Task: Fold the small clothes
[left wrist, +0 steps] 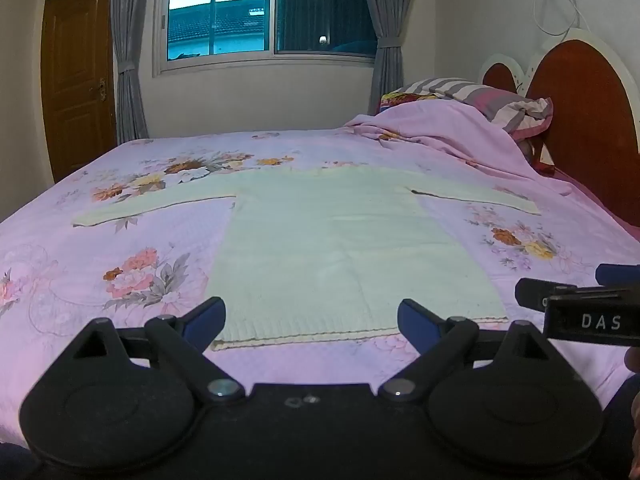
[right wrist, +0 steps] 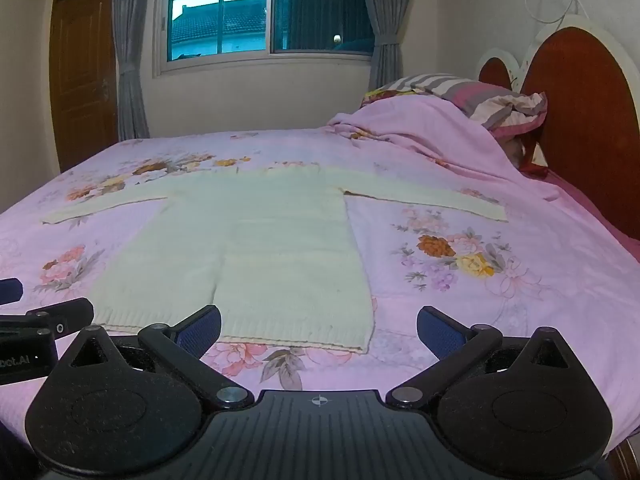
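Cream sweater (left wrist: 320, 240) lies flat, sleeves spread, mid-bed (left wrist: 120, 184), hem toward the near edge. Left gripper (left wrist: 311, 320) and right gripper (right wrist: 318, 330): jaws wide apart, empty, above the hem. Only the left view shows the "DAS" label; only the right shows bare bedspread past the hem's right corner.

— What lies on the bed?
— A cream knit sweater (right wrist: 248, 240), spread flat on the pink floral bedsheet (right wrist: 500, 280), sleeves out to both sides, hem nearest.
— And the right gripper (right wrist: 318, 330)?
— Jaws wide apart, empty, above the hem's right corner. The left gripper (right wrist: 44, 320) shows at the left edge.
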Demonstrator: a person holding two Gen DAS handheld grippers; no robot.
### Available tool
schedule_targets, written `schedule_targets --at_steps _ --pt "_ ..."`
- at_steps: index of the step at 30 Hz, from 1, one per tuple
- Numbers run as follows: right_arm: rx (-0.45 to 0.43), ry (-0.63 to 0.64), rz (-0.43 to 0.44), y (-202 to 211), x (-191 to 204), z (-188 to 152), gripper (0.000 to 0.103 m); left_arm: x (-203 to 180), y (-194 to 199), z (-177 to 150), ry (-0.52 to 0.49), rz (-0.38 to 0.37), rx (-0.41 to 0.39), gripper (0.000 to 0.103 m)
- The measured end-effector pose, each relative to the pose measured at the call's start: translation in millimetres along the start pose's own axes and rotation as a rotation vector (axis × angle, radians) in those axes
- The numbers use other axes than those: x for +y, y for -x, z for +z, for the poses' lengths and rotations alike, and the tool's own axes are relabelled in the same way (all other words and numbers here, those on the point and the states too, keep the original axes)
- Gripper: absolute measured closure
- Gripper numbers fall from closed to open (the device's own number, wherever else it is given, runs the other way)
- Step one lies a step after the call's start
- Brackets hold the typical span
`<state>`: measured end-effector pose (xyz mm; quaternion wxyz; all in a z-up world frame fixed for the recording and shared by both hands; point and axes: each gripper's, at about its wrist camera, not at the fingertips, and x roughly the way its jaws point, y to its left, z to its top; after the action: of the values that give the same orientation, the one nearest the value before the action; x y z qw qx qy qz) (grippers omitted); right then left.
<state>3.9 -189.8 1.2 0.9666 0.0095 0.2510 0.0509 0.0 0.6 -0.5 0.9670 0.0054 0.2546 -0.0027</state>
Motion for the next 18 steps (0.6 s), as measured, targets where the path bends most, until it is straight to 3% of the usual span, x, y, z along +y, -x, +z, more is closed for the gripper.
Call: schedule_targets --at_steps 18 --pt "0.001 -0.005 0.005 -3.6 -1.5 -0.3 0.000 6.1 -3.9 2.0 -0.005 -0.003 0.000 0.009"
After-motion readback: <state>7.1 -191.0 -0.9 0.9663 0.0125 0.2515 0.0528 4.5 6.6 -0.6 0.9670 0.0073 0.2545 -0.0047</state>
